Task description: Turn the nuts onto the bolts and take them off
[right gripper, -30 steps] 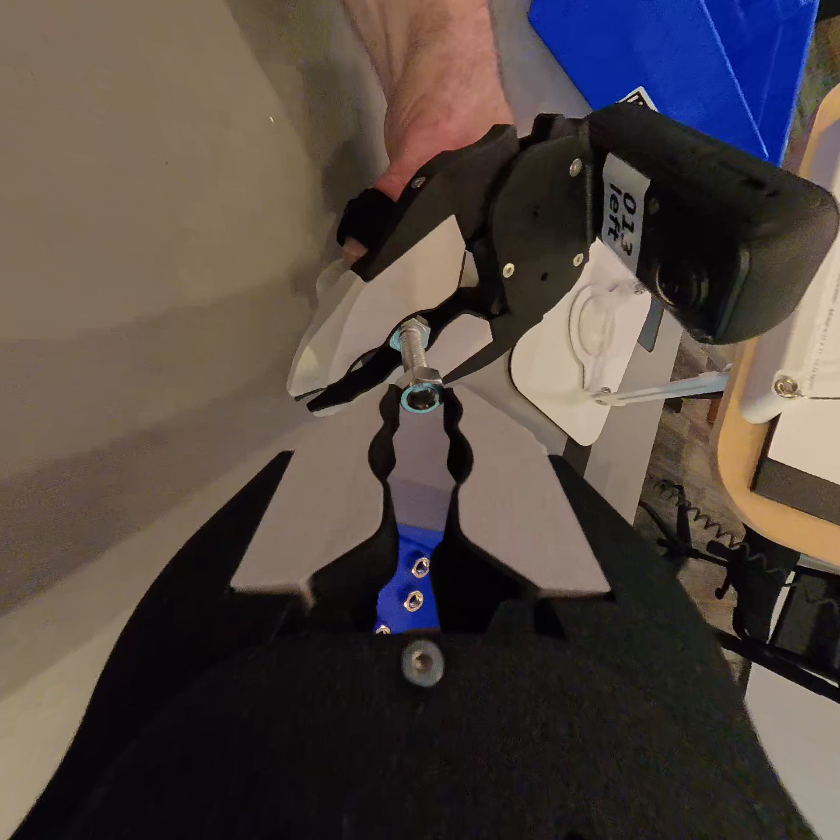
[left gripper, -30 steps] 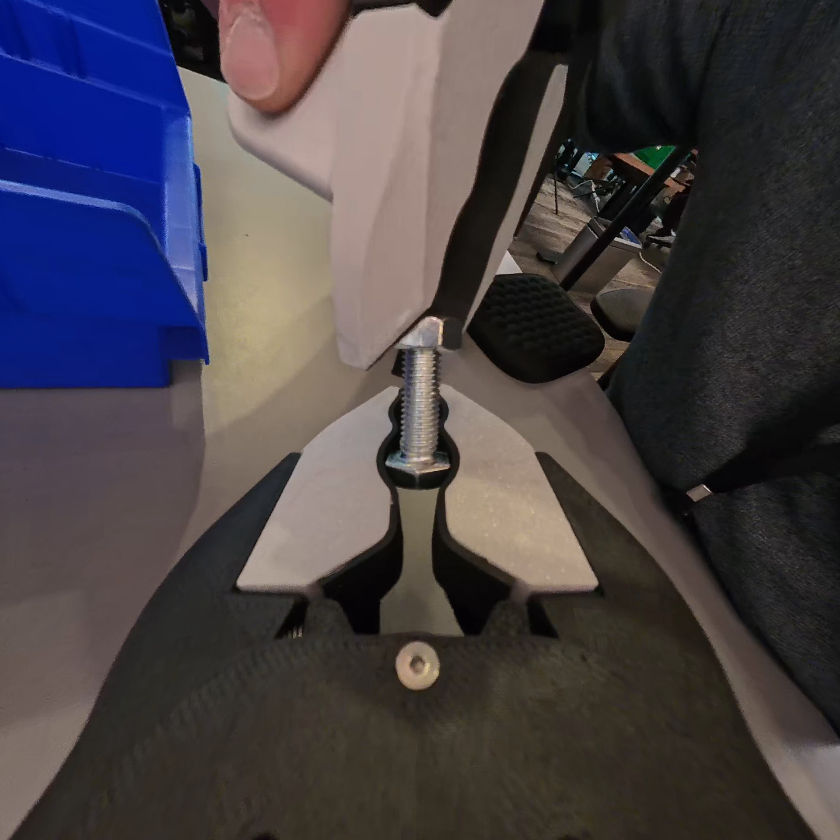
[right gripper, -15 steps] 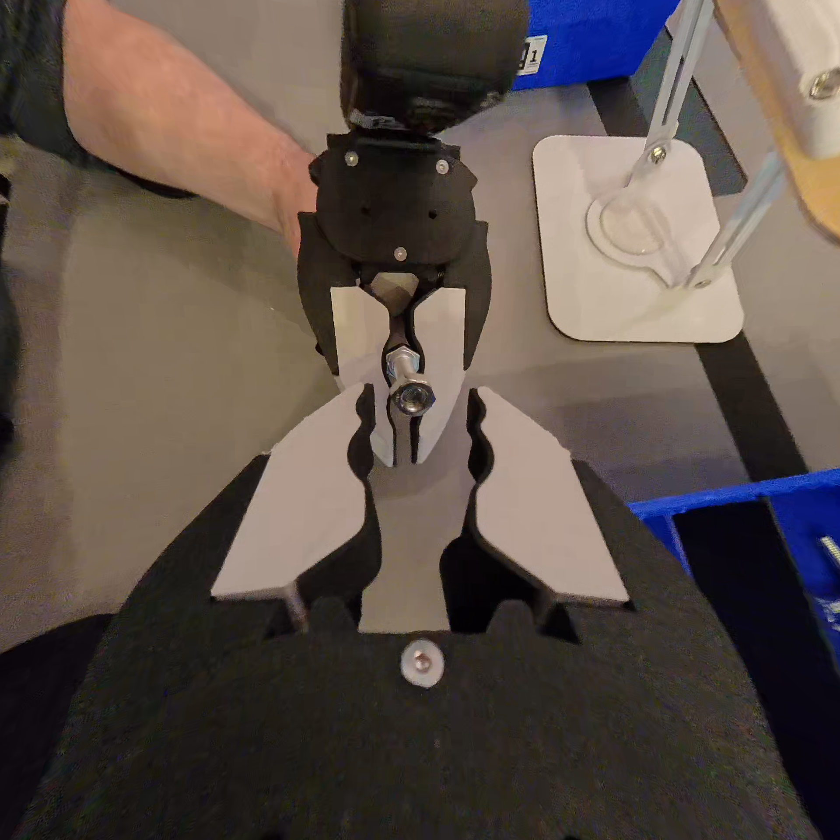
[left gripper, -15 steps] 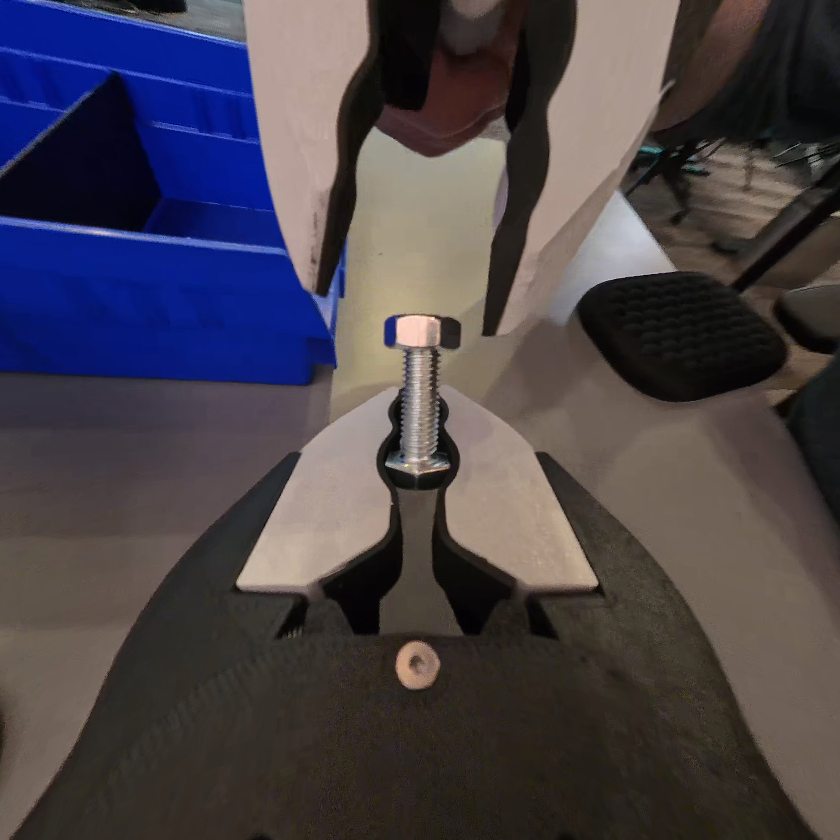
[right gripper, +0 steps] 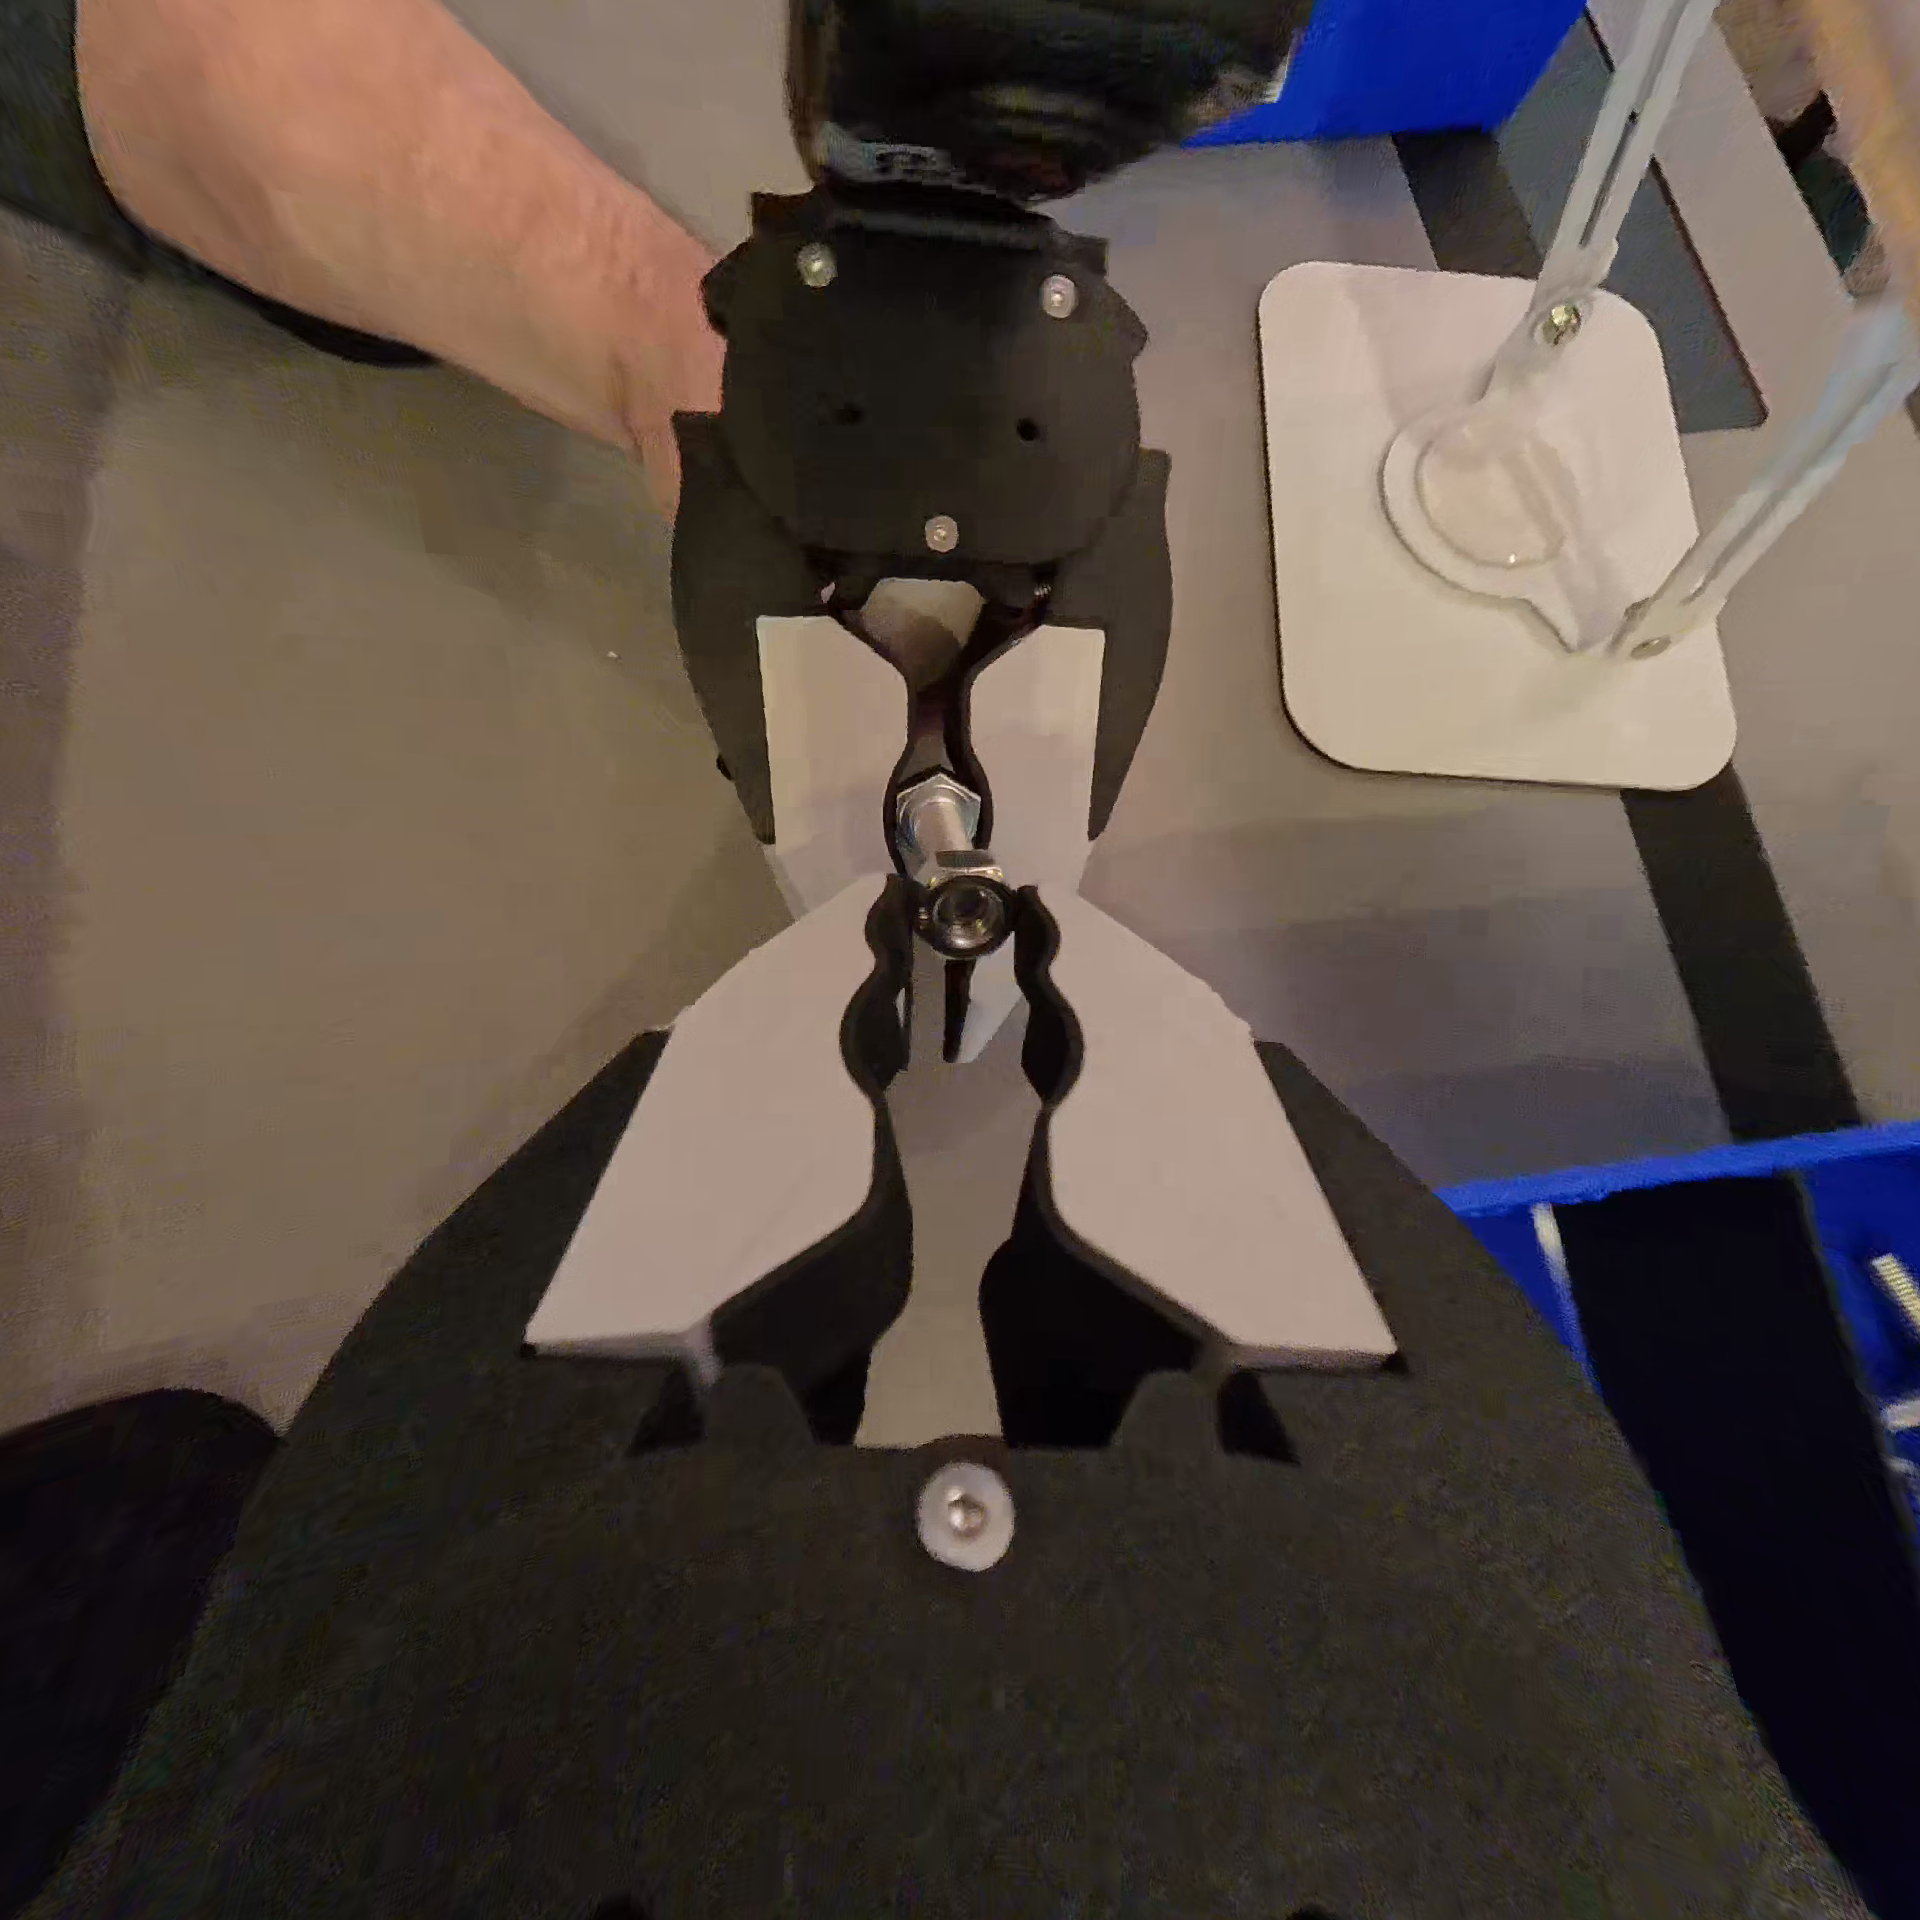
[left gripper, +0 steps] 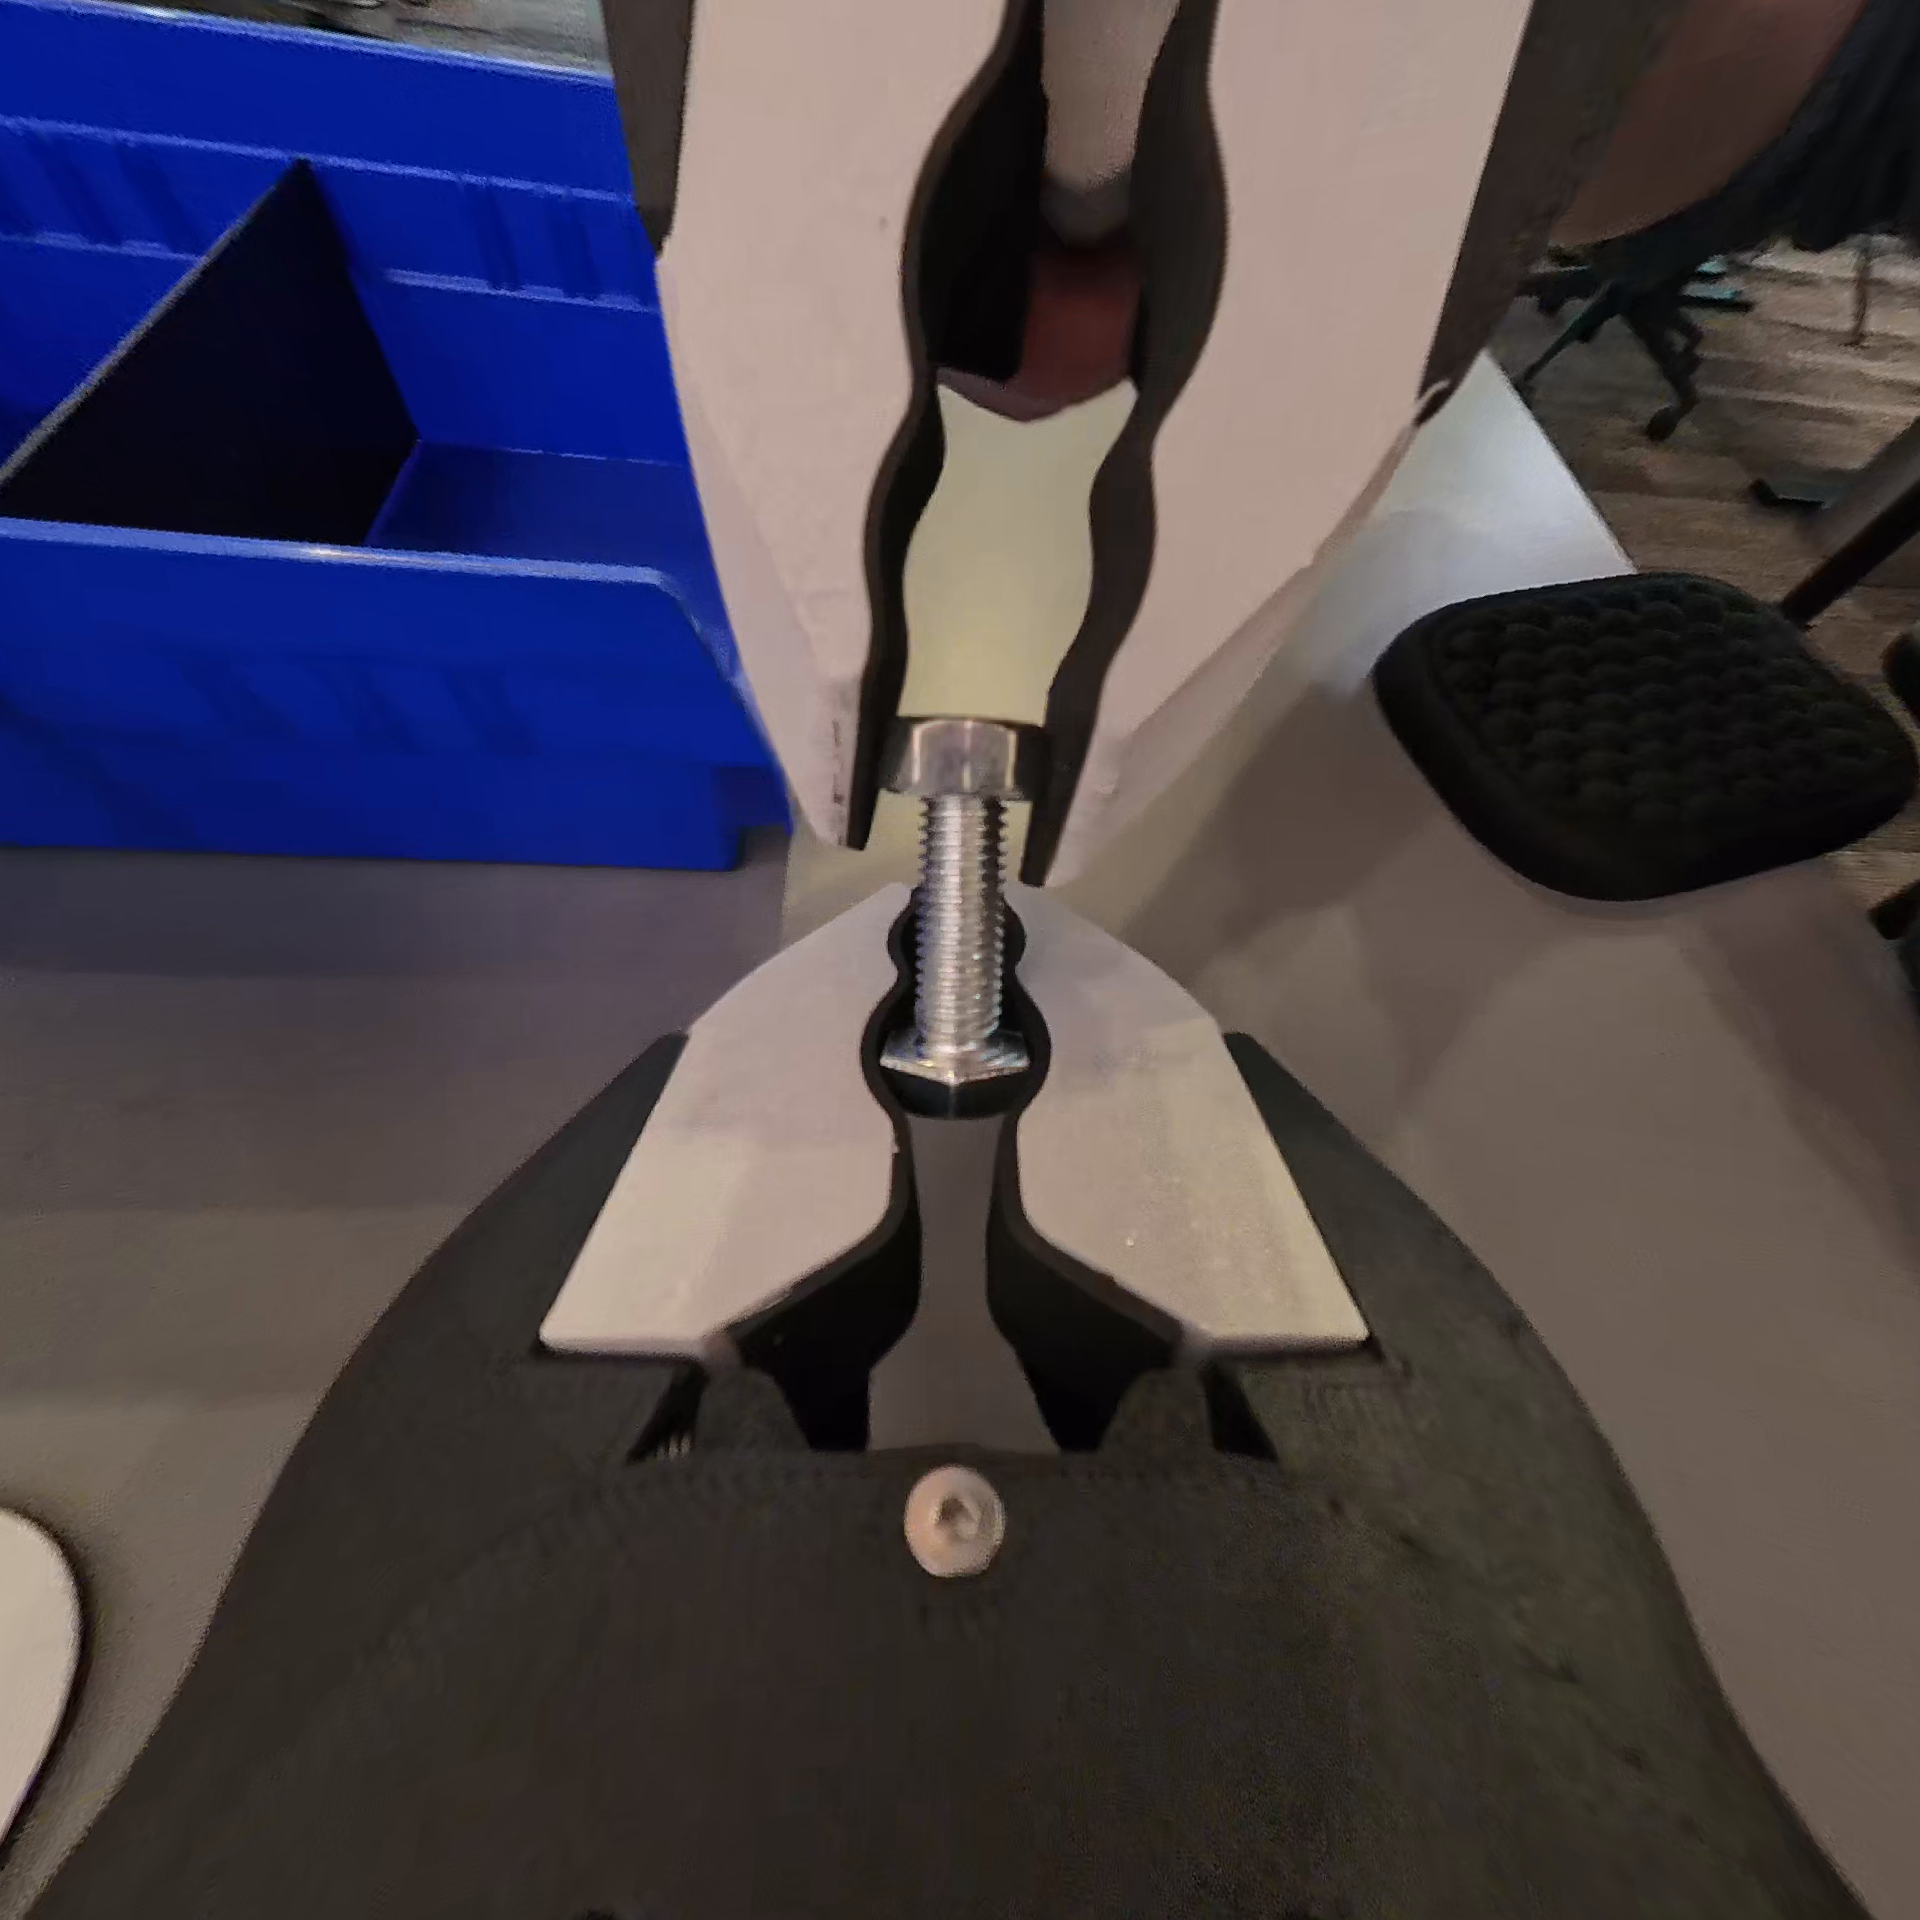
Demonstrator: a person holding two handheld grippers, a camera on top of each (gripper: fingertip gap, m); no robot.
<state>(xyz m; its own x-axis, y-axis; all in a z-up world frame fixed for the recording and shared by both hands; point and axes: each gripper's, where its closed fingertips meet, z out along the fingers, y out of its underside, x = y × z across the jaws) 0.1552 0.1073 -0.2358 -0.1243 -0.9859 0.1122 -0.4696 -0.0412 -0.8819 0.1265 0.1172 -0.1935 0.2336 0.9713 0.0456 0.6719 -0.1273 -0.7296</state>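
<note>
My left gripper (left gripper: 956, 914) is shut on a silver bolt (left gripper: 956, 956), with the bolt head seated in its jaws and the threaded shaft pointing forward. A silver nut (left gripper: 961, 761) sits on the far end of the thread. My right gripper (left gripper: 951, 847) comes in from the top of the left wrist view, and its black pads press the nut from both sides. In the right wrist view, my right gripper (right gripper: 961, 904) holds the nut (right gripper: 961, 914) end-on. The bolt (right gripper: 925, 821) runs back into my left gripper (right gripper: 945, 1039), which faces it.
A blue divided bin (left gripper: 364, 675) stands on the grey table to the left. A black chair seat (left gripper: 1631, 748) lies beyond the table edge. In the right wrist view there are a white stand base (right gripper: 1455, 540), a blue bin (right gripper: 1662, 1184) holding bolts, and a person's forearm (right gripper: 364, 208). My hands' fingertips stand some 5 centimetres from each other.
My right gripper was open and a little way off the nut. It has moved in and closed on the nut. My left gripper still holds the bolt.
</note>
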